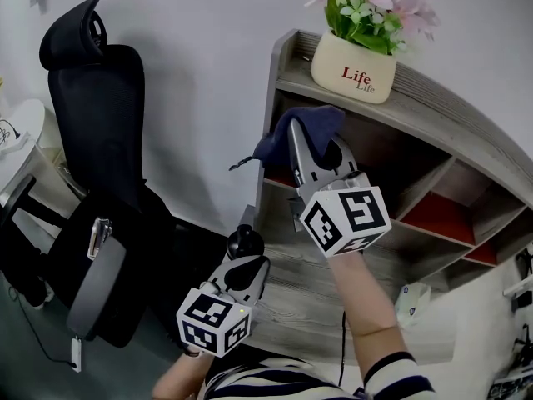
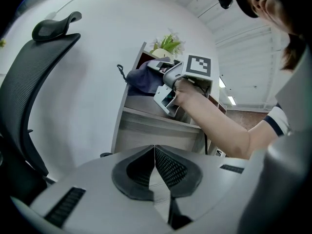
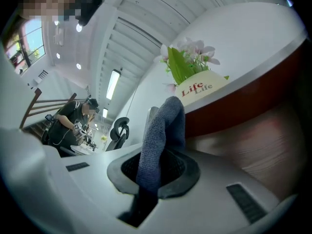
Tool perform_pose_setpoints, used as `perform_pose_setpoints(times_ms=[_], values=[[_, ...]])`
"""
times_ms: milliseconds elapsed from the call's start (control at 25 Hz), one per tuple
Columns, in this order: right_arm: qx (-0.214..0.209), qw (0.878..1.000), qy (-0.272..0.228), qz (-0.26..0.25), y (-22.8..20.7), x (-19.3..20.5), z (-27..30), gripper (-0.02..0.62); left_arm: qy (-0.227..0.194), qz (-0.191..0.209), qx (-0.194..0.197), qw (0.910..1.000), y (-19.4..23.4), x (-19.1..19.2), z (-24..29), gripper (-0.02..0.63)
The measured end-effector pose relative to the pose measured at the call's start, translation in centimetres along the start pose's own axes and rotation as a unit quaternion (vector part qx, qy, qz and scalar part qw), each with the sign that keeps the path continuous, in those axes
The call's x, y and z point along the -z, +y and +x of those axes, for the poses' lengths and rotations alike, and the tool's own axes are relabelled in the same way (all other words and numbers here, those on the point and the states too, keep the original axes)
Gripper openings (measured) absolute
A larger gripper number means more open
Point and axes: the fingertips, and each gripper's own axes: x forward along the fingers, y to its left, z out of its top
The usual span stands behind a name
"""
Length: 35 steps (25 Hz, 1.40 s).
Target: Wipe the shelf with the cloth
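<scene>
A dark blue cloth (image 1: 301, 129) is pinched in my right gripper (image 1: 319, 144), which reaches into the top left compartment of the grey wooden shelf (image 1: 433, 107). In the right gripper view the cloth (image 3: 161, 135) rises from between the shut jaws, close under the shelf's top board. My left gripper (image 1: 246, 257) hangs low in front of the shelf's lower board, jaws shut with nothing in them. The left gripper view shows the cloth (image 2: 143, 79) and the right gripper (image 2: 168, 82) up at the shelf (image 2: 146, 126).
A cream pot of pink flowers (image 1: 356, 52) stands on the shelf's top board, just above the cloth. A black office chair (image 1: 100, 190) stands to the left against the white wall. Red-backed compartments (image 1: 441, 215) lie to the right. A person (image 3: 73, 121) works in the background.
</scene>
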Motion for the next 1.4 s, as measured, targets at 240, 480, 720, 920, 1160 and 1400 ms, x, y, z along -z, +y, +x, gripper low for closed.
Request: perform_pose_setpoints(times_ms=[240,480,720,920,1160,1400], values=[[-0.009,1.0,0.021,0.008,-0.4,1.6,2.1,0.044,-0.001,-0.004,-0.018,0.9998,-0.3,0.3,-0.4,0.017],[-0.014,0.999,0.03,-0.013,-0.7,2.1,3.0,0.044,-0.007,-0.01,-0.043,0.999,0.0,0.1,-0.8,0.017],[-0.006,0.997,0.066,-0.044,-1.5,3.7,3.7,0.044,-0.012,-0.008,-0.055,0.9984,0.0,-0.2,-0.9,0.017],[-0.007,0.991,0.115,-0.07,-2.0,5.6,4.0,0.044,-0.015,-0.009,-0.057,0.9982,-0.2,-0.3,-0.7,0.017],[-0.016,0.979,0.165,-0.115,-2.0,7.4,3.8,0.044,-0.015,-0.01,-0.059,0.9981,-0.2,-0.1,-0.6,0.017],[-0.04,0.965,0.215,-0.144,-1.6,9.2,3.3,0.044,-0.014,-0.01,-0.059,0.9981,-0.4,-0.1,-0.7,0.017]])
